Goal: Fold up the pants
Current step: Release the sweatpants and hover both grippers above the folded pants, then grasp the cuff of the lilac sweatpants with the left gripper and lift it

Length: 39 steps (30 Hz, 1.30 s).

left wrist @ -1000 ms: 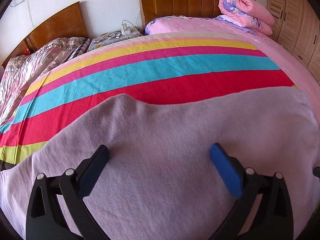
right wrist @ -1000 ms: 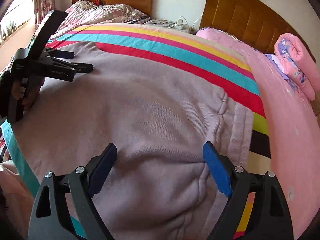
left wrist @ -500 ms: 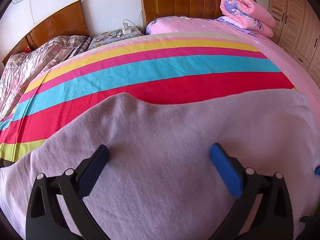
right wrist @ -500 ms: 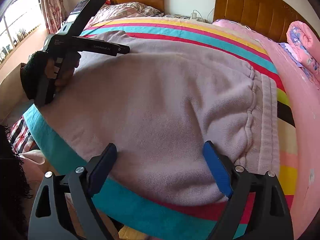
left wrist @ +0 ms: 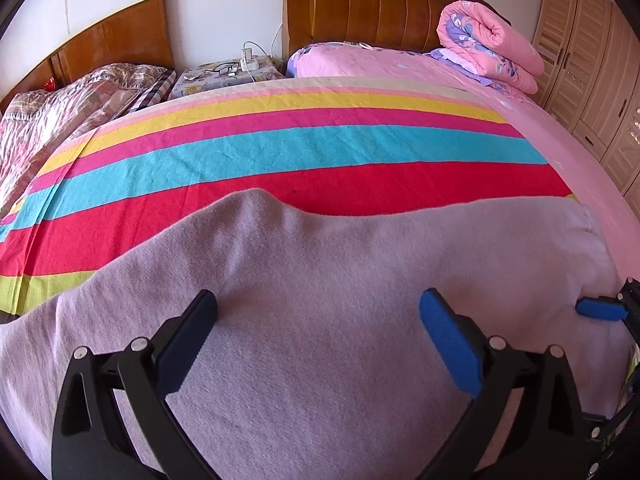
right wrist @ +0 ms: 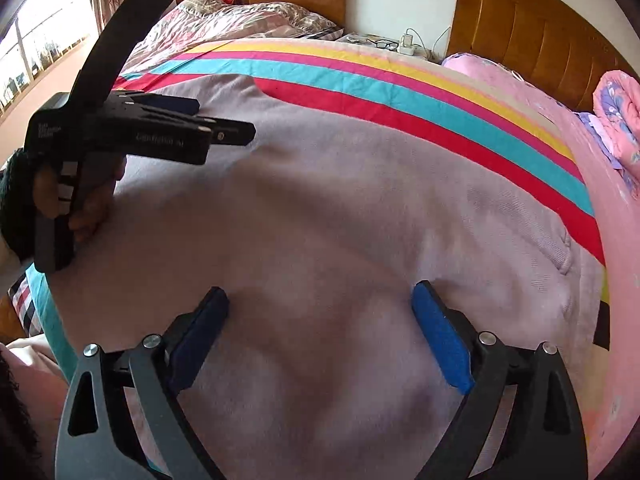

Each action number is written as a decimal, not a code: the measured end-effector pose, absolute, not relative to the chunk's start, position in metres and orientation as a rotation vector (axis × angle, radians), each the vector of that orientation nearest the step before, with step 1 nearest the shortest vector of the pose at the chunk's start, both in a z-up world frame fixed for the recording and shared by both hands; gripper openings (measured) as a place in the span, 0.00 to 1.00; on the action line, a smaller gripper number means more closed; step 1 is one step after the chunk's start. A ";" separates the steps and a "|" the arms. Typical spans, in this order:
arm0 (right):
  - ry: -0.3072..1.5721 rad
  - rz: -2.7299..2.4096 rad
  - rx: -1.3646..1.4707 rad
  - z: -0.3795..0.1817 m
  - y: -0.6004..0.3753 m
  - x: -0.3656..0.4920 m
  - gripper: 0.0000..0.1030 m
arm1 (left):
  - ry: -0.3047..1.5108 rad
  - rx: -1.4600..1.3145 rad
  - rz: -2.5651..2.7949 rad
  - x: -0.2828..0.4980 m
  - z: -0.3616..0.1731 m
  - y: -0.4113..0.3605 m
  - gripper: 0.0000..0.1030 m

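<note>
Pale lilac pants (left wrist: pixel 340 300) lie spread flat on a striped blanket (left wrist: pixel 280 152) on the bed; they fill the right wrist view (right wrist: pixel 340 220) too, with the waistband at the right. My left gripper (left wrist: pixel 318 308) is open and empty, low over the fabric. My right gripper (right wrist: pixel 320 304) is open and empty, low over the pants near the waist end. The left gripper (right wrist: pixel 192 120) shows in the right wrist view, held in a hand at the left. A blue fingertip of the right gripper (left wrist: pixel 600 308) shows at the right edge of the left wrist view.
A rolled pink quilt (left wrist: pixel 488 44) lies at the head of the bed by the wooden headboard (left wrist: pixel 380 4). A nightstand (left wrist: pixel 228 76) with glasses and a charger stands between two beds. Wardrobe doors (left wrist: pixel 592 72) are at the right. A window (right wrist: pixel 36 48) is at the left.
My right gripper has moved forward over the pants from the bed's near edge. The left gripper has shifted slightly. Both stay open.
</note>
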State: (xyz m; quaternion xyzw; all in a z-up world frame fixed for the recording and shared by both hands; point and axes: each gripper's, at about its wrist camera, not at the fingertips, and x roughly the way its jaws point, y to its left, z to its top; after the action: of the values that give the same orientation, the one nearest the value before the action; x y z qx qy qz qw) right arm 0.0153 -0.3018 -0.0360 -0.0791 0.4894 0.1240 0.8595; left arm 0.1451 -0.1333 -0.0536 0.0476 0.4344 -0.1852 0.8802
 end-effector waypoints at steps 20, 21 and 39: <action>1.006 0.455 -0.332 -0.043 -0.088 0.060 0.88 | 0.913 -0.006 0.182 0.055 -0.058 0.229 0.99; 0.989 0.459 -0.281 -0.043 -0.095 0.057 0.89 | 0.905 -0.006 0.181 0.051 -0.059 0.229 0.99; 0.793 0.759 -0.489 -0.005 0.100 0.066 0.89 | 0.594 -0.907 0.161 -0.041 -0.050 0.417 0.85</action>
State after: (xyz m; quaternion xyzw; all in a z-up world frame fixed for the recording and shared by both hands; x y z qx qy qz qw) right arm 0.0656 0.0997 -0.0054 -0.2300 0.3731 0.3573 0.8248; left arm -0.0415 0.4172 -0.0500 -0.4310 0.2825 0.0766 0.8536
